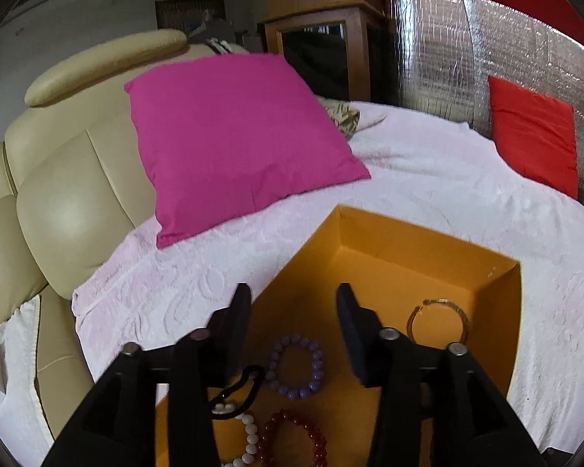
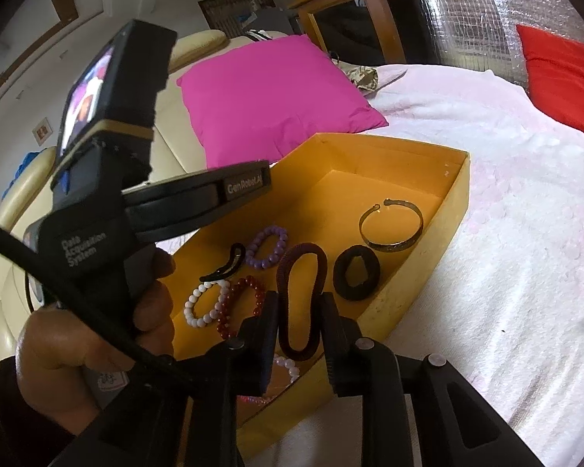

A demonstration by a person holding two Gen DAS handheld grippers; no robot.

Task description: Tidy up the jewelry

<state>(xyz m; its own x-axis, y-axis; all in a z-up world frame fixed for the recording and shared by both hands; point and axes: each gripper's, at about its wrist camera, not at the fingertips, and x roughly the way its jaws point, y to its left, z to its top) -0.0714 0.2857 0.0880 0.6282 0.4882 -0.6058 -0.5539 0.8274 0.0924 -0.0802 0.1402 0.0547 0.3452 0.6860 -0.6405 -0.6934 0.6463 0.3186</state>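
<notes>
On the bed (image 1: 428, 179), covered with a pale pink blanket, stands an open yellow box (image 2: 457, 202), a little in front of the pink pillow (image 1: 229, 136) that leans at the headboard side. The box carries the jewelry.

From left to right inside the box lie: a black hair clip (image 2: 226, 262), a white bead bracelet (image 2: 204, 305), a purple bead bracelet (image 2: 266, 247), a red bead bracelet (image 2: 239, 305), a dark maroon coil band (image 2: 298, 295), a black scrunchie (image 2: 356, 272) and a gold cuff bangle (image 2: 391, 225) nearest the right wall.

The left tool (image 1: 292, 330) hangs over the left part of the box with its jaws parted and nothing between them; the hair clip lies just under its left finger. I judge that this piece is now put down.

The right tool (image 2: 298, 344) has its two pads on either side of the coil band. The gap is narrow, but I cannot tell if the pads press on the band or only stand beside it.

The band is squeezed into a long loop. Its long axis runs from the near wall of the box toward the far wall, the rounded end pointing to the pillow.

The step in hand seems to be placing the band in the box. The next move calls for a clear release and a lift straight up, so the band does not drag over the red beads.
</notes>
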